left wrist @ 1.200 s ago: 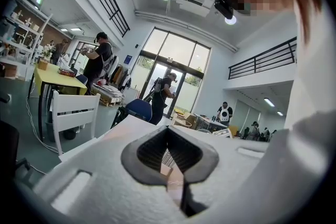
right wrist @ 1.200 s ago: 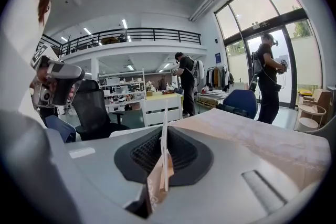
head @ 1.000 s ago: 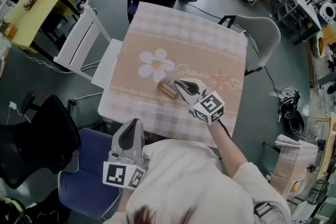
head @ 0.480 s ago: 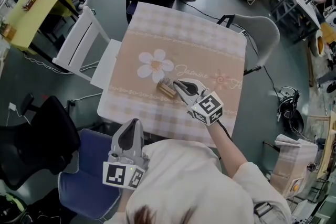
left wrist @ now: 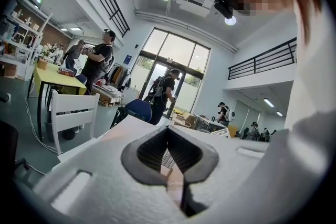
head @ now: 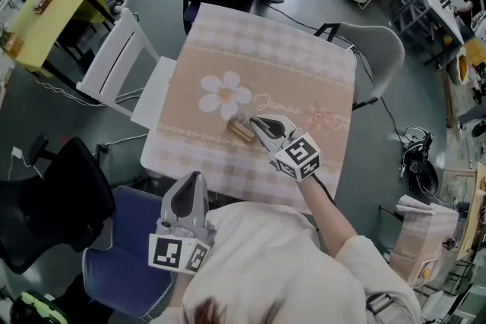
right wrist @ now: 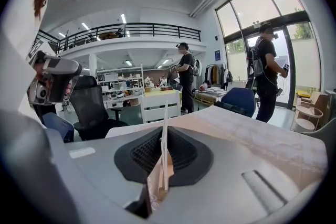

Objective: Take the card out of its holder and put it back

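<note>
On the flowered tablecloth, holder partly behind right claw, card edge-on.

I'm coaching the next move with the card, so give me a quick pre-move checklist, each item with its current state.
1. Right gripper shut on the card: ok.
2. Card upright, edge-on between its fingers: ok.
3. Card clear of the holder: cannot tell; the holder sits right at the gripper's tip.
4. Holder resting on the table: ok.
5. Left gripper steadying the holder: not ok; it is shut, empty and away from the holder, at the table's near edge.
</note>
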`<action>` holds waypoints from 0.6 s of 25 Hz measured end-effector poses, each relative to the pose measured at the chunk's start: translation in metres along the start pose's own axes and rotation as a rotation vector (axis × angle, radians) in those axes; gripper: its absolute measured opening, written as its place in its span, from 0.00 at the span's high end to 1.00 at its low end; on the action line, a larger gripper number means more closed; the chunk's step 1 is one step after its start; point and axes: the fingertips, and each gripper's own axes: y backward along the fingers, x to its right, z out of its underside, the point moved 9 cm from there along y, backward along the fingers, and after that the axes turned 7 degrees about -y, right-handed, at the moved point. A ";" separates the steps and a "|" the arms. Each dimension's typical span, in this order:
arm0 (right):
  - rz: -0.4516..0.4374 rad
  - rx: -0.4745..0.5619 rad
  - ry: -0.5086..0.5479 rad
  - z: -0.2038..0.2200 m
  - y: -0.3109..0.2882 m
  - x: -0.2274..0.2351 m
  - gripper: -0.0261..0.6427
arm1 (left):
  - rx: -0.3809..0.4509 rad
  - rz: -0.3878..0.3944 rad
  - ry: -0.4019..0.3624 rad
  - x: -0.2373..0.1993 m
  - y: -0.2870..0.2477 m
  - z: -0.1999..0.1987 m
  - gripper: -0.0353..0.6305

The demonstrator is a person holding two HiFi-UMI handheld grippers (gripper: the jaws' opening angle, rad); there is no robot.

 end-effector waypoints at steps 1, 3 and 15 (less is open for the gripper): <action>-0.001 0.000 0.000 0.000 0.000 0.000 0.93 | -0.001 0.001 -0.002 0.000 0.000 0.000 0.95; -0.003 -0.001 0.000 0.000 0.000 0.000 0.93 | -0.001 0.003 -0.006 0.001 0.000 -0.001 0.95; -0.003 -0.039 -0.011 0.014 -0.012 0.003 0.93 | 0.001 0.008 -0.006 0.002 -0.001 0.000 0.95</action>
